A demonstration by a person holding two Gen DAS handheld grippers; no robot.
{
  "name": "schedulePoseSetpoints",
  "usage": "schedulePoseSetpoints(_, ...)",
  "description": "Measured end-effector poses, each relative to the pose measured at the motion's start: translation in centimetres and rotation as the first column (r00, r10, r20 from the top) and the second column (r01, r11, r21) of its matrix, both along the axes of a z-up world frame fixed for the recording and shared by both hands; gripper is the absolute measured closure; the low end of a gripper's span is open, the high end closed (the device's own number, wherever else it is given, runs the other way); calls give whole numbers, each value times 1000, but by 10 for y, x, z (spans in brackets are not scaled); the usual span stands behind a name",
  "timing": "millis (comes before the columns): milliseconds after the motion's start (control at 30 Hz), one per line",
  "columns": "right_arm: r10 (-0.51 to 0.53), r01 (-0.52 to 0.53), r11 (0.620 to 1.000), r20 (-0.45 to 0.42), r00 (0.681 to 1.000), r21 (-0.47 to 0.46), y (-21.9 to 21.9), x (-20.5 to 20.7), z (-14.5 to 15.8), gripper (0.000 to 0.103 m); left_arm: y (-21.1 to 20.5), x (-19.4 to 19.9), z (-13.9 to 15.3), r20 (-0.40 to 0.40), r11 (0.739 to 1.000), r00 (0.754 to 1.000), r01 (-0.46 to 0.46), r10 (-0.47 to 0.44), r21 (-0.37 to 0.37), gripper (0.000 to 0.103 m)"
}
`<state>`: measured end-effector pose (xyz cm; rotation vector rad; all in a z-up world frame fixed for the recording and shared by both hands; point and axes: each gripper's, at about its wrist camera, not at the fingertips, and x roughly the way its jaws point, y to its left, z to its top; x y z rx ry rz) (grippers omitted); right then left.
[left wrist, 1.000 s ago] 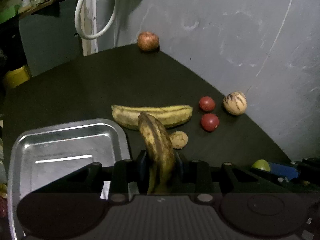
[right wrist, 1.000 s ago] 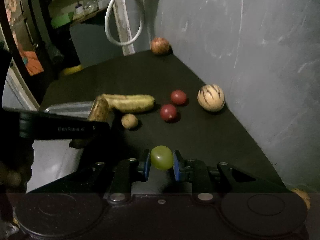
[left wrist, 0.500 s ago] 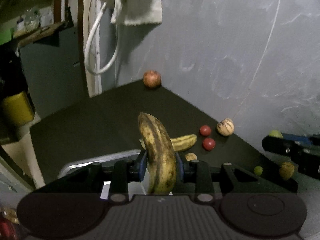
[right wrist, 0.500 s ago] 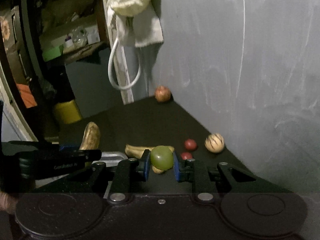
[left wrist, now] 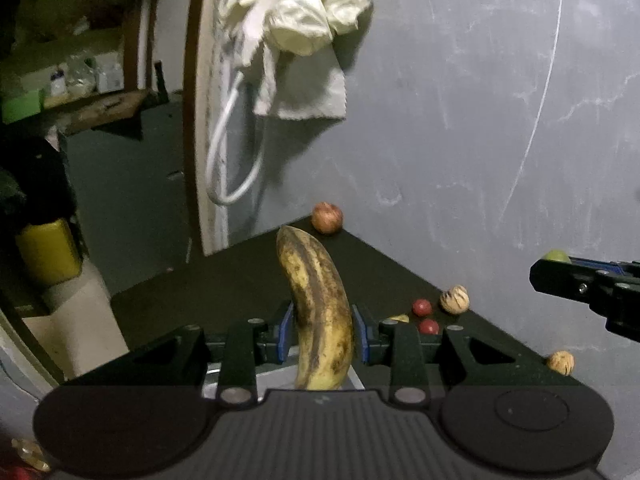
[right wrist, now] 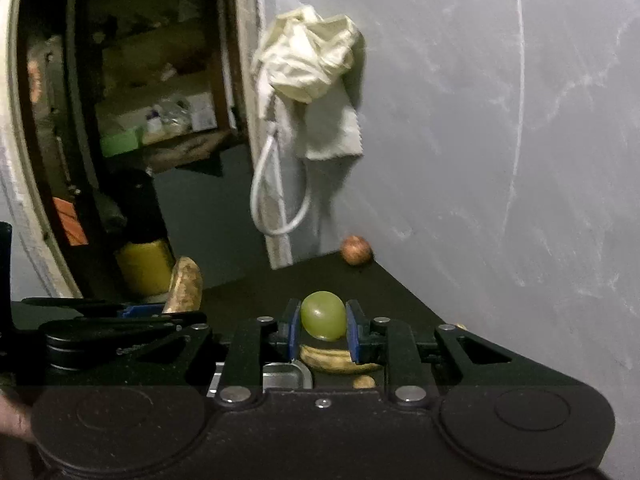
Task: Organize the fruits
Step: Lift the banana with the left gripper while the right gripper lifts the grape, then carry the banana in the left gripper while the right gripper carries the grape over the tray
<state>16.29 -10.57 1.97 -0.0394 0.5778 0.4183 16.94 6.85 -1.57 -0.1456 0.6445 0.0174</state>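
Dark worktop (left wrist: 248, 276) below; left gripper (left wrist: 322, 330) fingers pinch banana (left wrist: 318, 312), right gripper (right wrist: 322, 326) fingers pinch green fruit (right wrist: 323, 316); lower both gently into tray (right wrist: 286, 374)

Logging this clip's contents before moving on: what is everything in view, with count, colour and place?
banana: 1, spotted yellow-brown, in left claw
grape: 1, green, in right claw
second banana: 1, yellow, on table
tomatoes: 2, red, table near wall
striped fruit: 1, cream, beside tomatoes
apple: 1, reddish, far corner
walnut: 1, tan, table's right edge
tray: 1, metal, below claws
cloth: 1, cream, hanging on wall
table: 1, black
left claw: shut on banana
right claw: shut on grape
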Motion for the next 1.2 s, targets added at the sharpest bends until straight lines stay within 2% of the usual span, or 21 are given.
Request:
schedulePoseSetpoints(233,92,-93,995,46,995,33,-15,-22,22,78,-21,-21,23,46,997,997,-68,66,32,70)
schedulePoseSetpoints(367,133,-135,989,48,990,53,-26,-34,24,78,-34,-40,28,52,994,994,-99,97,40,70)
schedulePoseSetpoints(567,196,-198,978,39,980,66,-29,-49,21,78,-42,-70,23,31,987,988,-153,151,49,70)
schedulePoseSetpoints(867,229,-229,971,7,973,74,-35,-72,10,78,-48,-113,11,-10,976,978,-210,211,63,70)
schedulePoseSetpoints(1200,237,-233,967,-27,971,102,-40,-85,-2,78,-51,-126,7,-35,975,977,-207,211,81,69)
